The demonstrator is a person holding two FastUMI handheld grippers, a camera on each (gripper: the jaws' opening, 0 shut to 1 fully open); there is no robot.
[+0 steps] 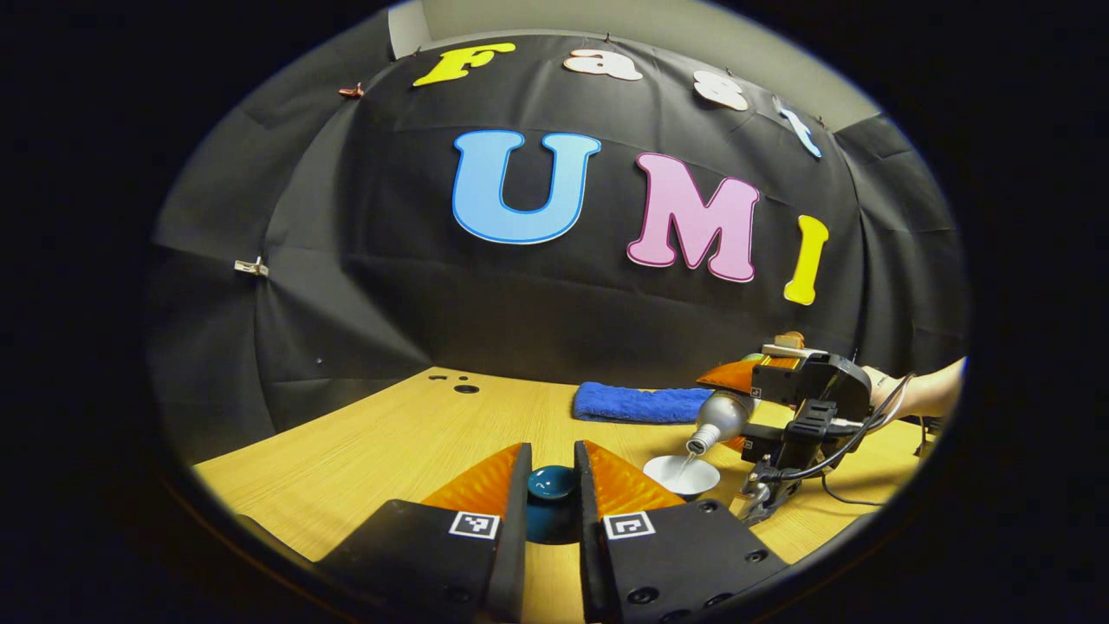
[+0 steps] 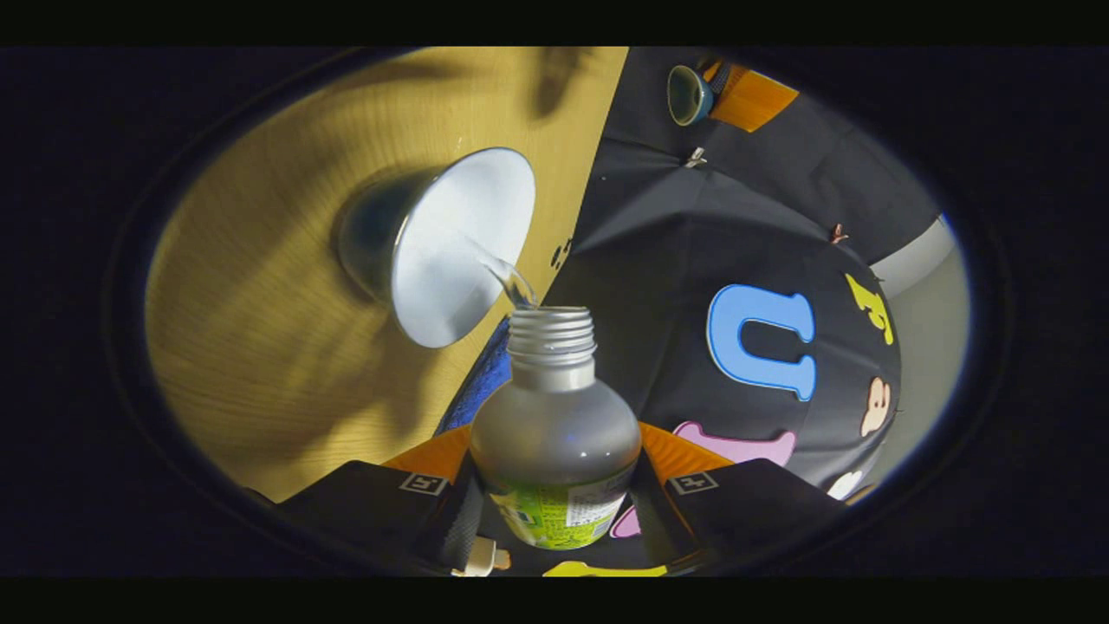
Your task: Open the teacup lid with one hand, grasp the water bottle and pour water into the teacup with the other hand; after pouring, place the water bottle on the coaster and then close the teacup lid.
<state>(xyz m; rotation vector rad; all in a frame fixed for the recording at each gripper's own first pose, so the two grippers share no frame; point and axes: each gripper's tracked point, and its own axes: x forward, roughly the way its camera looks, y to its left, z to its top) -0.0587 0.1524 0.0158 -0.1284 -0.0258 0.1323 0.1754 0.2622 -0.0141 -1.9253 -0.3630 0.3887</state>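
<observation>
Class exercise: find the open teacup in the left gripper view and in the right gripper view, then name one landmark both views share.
Left gripper view: teacup lower right, on the table, under the tilted water bottle.
Right gripper view: teacup upper left, just beyond the bottle's mouth.
Shared landmark: the blue towel, behind the cup.

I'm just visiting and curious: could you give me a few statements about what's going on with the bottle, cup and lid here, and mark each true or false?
1. The frosted plastic water bottle is tilted, and water is streaming into the white-lined teacup. True.
2. The bottle still has its cap on. False: its threaded neck is open.
3. The left gripper holds the dark blue round teacup lid between its fingers. True.
4. The blue folded towel lies under the teacup. False: it lies farther back on the wooden table.
</observation>
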